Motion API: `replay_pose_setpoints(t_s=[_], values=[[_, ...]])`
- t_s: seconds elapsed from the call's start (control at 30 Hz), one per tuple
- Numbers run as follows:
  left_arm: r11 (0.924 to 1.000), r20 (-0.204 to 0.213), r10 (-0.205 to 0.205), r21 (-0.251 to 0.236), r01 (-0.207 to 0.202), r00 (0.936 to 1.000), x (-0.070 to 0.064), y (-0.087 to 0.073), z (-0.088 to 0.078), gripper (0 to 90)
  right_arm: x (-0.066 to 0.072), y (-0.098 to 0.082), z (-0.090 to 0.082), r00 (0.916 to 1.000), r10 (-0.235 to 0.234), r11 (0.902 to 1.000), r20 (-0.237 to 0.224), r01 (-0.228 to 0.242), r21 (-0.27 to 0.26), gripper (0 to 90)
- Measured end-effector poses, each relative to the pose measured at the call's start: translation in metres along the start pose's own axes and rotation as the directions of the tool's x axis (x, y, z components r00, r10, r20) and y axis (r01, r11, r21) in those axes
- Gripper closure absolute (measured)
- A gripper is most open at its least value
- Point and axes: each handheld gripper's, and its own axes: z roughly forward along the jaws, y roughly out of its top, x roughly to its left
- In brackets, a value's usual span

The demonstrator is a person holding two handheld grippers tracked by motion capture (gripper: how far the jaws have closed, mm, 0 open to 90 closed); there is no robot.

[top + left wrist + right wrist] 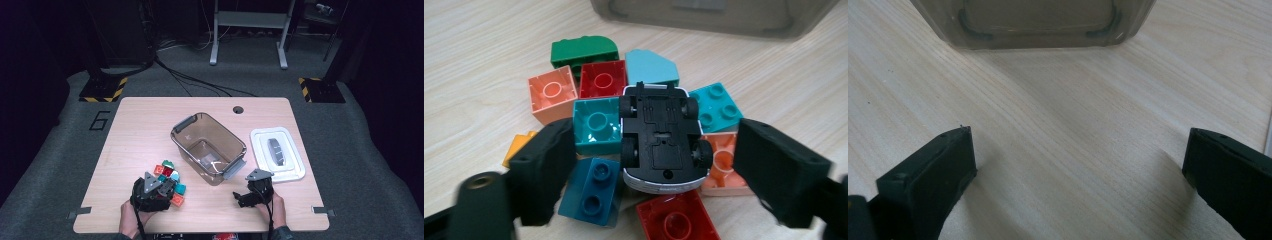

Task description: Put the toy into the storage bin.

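Two grippers over light wooden table (140, 120), near front edge. Left gripper (656, 165) above pile of plastic building bricks (169, 181) toward front-left; jaws partly apart, straddling upturned white toy car with black underside (661, 145), pads not touching it. Car lies wheels-up on teal, orange, red bricks. Right gripper (1078, 170) hovers over bare wood near front-right, jaws wide, nothing between. Smoky clear plastic bin with grey handles (209, 147) at table centre; white lid (277, 153) near right edge.
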Motion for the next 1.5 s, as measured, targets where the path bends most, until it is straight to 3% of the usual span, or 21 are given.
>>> replay_pose_setpoints(t_s=[0.13, 0.33, 0.4, 0.63, 0.8, 1.3, 1.5], values=[[0.9999, -0.023, -0.014, 0.005, 0.014, 0.9996, -0.001, -0.004, 0.002, 29.6, -0.001, 0.0, 0.0, 0.9999, -0.014, 0.9999, -0.003, 0.014, 0.003, 0.0], [1.0, -0.021, 0.008, 0.001, -0.008, 0.9997, -0.005, -0.005, 0.002, 38.5, -0.001, 0.0, 0.0, 0.9999, -0.01, 0.9999, -0.003, 0.01, 0.005, 0.0], [0.9999, -0.027, 0.014, 0.005, -0.014, 0.9995, -0.006, -0.004, 0.002, 47.1, -0.001, 0.0, 0.0, 1.0, -0.009, 1.0, -0.002, 0.009, 0.004, 0.0], [0.9997, -0.03, 0.026, 0.002, -0.026, 0.9992, -0.005, -0.003, 0.003, 47.9, -0.001, 0.0, 0.0, 0.9999, -0.011, 0.9999, -0.003, 0.011, 0.004, 0.0], [0.9996, -0.009, 0.023, -0.013, -0.024, 0.9997, -0.001, -0.001, -0.001, 48.1, -0.001, 0.0, 0.0, 0.9999, -0.009, 0.9999, -0.005, 0.009, 0.008, 0.0], [0.9979, 0.041, -0.011, -0.064, 0.014, 0.9991, 0.013, 0.02, -0.013, 48.3, -0.001, 0.0, 0.0, 0.9999, -0.012, 0.9999, -0.003, 0.012, 0.007, 0.0], [0.9969, 0.045, -0.008, -0.078, 0.011, 0.999, 0.017, 0.032, -0.02, 48.2, -0.001, 0.0, 0.0, 0.9999, -0.013, 0.9999, -0.003, 0.013, 0.007, 0.0]])
